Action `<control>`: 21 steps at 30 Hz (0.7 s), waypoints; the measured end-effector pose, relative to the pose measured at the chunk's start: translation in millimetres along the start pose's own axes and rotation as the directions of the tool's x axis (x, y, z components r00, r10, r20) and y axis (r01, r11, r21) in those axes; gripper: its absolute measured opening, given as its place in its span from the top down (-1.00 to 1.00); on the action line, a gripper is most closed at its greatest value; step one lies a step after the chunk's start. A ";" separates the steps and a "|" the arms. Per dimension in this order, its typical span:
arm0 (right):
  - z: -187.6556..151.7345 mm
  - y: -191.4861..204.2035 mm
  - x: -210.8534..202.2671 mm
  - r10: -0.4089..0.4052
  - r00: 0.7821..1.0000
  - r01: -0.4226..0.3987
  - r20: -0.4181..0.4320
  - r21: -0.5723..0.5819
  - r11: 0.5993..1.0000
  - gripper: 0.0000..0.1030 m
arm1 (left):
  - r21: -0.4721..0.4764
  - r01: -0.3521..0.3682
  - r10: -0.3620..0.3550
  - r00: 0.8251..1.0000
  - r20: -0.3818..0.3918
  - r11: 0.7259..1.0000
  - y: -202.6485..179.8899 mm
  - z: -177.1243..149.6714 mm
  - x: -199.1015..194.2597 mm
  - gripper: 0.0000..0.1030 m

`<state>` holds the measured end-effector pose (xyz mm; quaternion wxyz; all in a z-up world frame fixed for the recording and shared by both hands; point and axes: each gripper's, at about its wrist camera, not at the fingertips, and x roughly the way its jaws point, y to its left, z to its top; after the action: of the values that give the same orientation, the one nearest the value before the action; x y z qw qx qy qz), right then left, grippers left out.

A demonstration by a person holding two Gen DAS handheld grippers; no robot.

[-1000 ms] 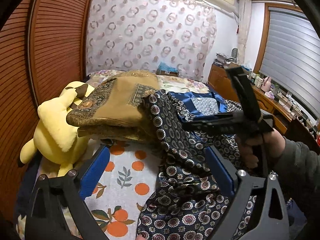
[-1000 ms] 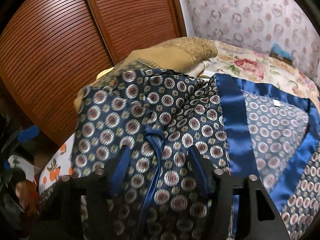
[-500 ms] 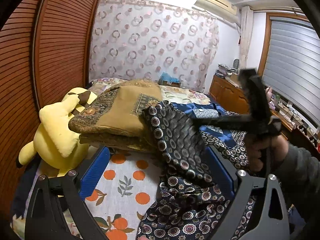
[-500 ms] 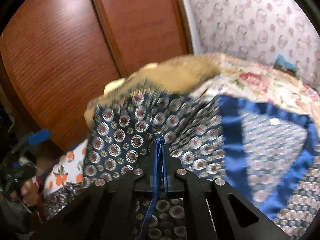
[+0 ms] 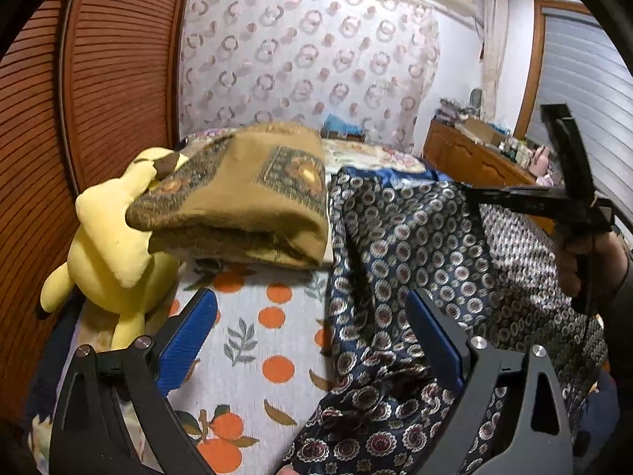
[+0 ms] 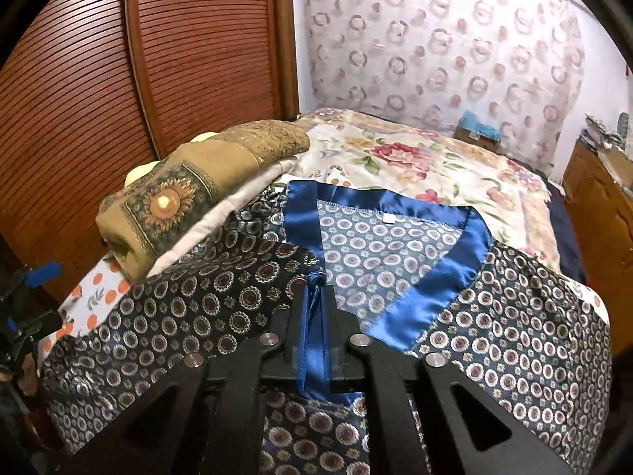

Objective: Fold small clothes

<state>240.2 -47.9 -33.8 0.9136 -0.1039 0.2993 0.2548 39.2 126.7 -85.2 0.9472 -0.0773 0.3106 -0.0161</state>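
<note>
Far left on the bed [image 5: 253,340], a yellow plush toy [image 5: 114,245] sits against the slatted wooden wardrobe door [image 5: 99,91]; the bed's sheet here is white, printed with oranges and leaves. Just right of the toy lies a stack of folded tan fabric with sunflower panels [image 5: 245,194], one end resting on the toy's head. The left hand-held gripper [image 5: 312,340] hangs low over the sheet, jaws wide apart, blue pads bare, nothing between them; its right finger sits over the near edge of the garment. Right of the tan stack, the task garment, a dark blue satin top with a medallion print [image 5: 399,245], lies spread across the bed, its left side bunched into a raised fold. In the right wrist view its bright blue satin neckline band [image 6: 447,261] frames a paler inner panel with a small white label. The right hand-held gripper [image 6: 314,289] has its jaws close together around a thin blue satin tie at the garment's front edge; the jaws are opening slightly, with the tie running between them and its small knot at the fingertips. Beyond, a floral bedspread [image 6: 415,158] covers the far bed. Far right stands a wooden dresser [image 5: 474,162] cluttered with small items.
</note>
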 end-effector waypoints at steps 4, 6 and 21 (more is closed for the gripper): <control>-12.0 -0.9 -14.8 -0.065 0.998 0.065 0.000 -0.038 0.997 -0.08 | 0.019 0.025 -0.025 0.999 -0.021 0.999 -2.1 0.3 1.9 -0.87; -13.8 -4.1 -19.2 -0.068 0.998 0.068 0.000 -0.041 0.997 -0.13 | 0.025 0.051 -0.051 0.998 -0.023 0.998 -4.9 -0.2 0.1 -0.87; -73.0 -34.7 -46.5 -0.091 0.993 0.093 -0.071 0.032 0.995 -0.13 | 0.072 0.192 -0.177 0.968 -0.180 0.979 -33.4 30.7 41.3 0.15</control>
<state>190.3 -121.1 -63.0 0.9151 -0.1105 0.3303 0.2032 91.2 94.7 -79.7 0.9137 -0.0620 0.3818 -0.1246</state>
